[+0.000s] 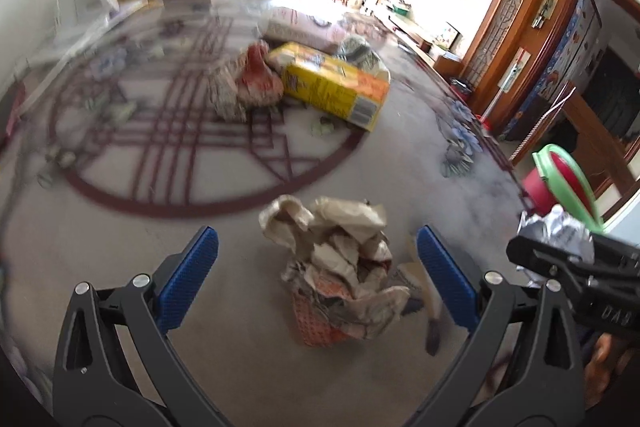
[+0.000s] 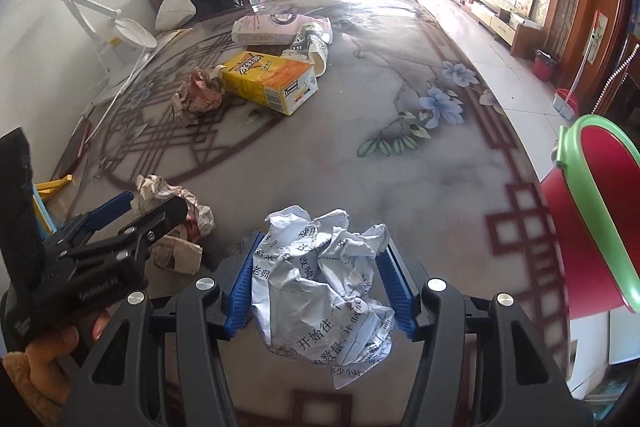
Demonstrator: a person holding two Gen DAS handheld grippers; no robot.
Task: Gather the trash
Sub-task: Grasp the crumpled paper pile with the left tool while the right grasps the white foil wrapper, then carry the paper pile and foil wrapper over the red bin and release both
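My left gripper is open, its blue pads either side of a crumpled brown paper wad on the table; the wad does not touch the pads. It also shows in the right wrist view beside the left gripper. My right gripper is shut on a crumpled white printed paper, held above the table; it shows in the left wrist view. A red bin with a green rim stands off the table's right edge, also in the left wrist view.
A yellow carton, a reddish crumpled wad, a pink packet and a crumpled printed wrapper lie farther back on the patterned table. A white lamp stands at the left. Tiled floor lies to the right.
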